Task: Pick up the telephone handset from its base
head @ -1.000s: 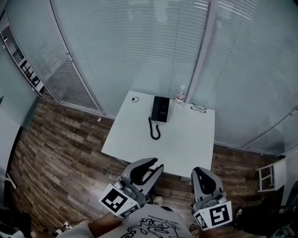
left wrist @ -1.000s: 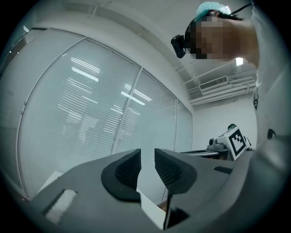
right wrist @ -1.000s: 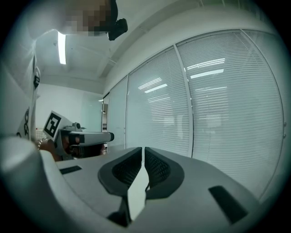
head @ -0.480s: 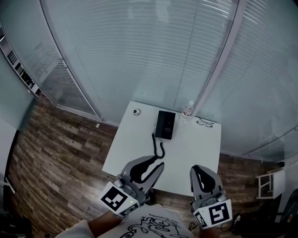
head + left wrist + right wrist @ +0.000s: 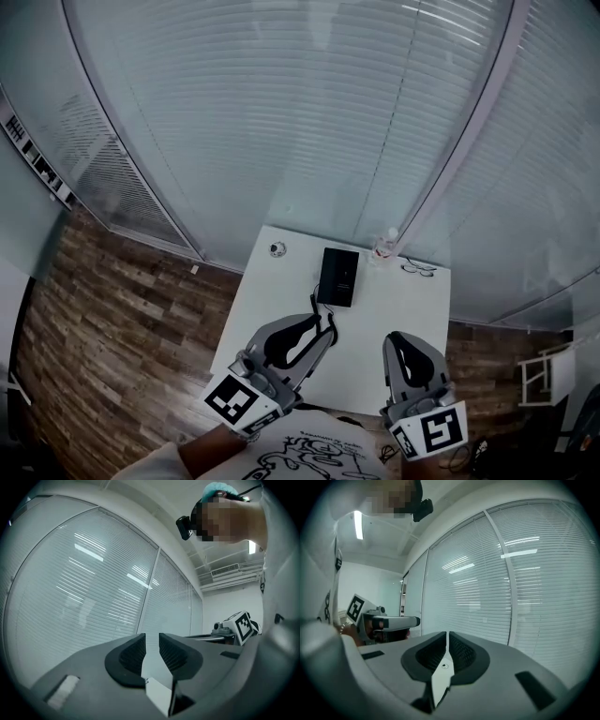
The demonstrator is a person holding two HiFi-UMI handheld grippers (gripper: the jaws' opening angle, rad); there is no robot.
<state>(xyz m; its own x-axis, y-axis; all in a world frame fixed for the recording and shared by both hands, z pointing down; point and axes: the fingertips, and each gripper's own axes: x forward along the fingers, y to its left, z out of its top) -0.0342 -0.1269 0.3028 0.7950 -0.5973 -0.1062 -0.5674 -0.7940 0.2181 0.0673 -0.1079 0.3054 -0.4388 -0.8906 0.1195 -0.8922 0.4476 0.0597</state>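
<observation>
A black telephone (image 5: 337, 277) lies on the white table (image 5: 394, 309), its handset resting on the base; its coiled cord (image 5: 315, 307) trails toward the near edge. My left gripper (image 5: 316, 325) hovers over the table's near left part, short of the phone, jaws slightly open and empty. In the left gripper view the left gripper (image 5: 151, 638) points up at window blinds, with the table out of sight. The right gripper (image 5: 402, 340) sits at the near right, shut and empty. The right gripper (image 5: 447, 635) also faces the blinds in its own view.
A clear plastic bottle (image 5: 385, 245) stands at the table's far edge beside the phone, with eyeglasses (image 5: 420, 270) to its right. A small round object (image 5: 276, 249) sits at the far left corner. Glass walls with blinds (image 5: 309, 122) rise behind; wood floor (image 5: 112, 319) lies to the left.
The table and phone have slid down the head view and now lie just past the gripper tips. Both grippers keep their places in the frame.
</observation>
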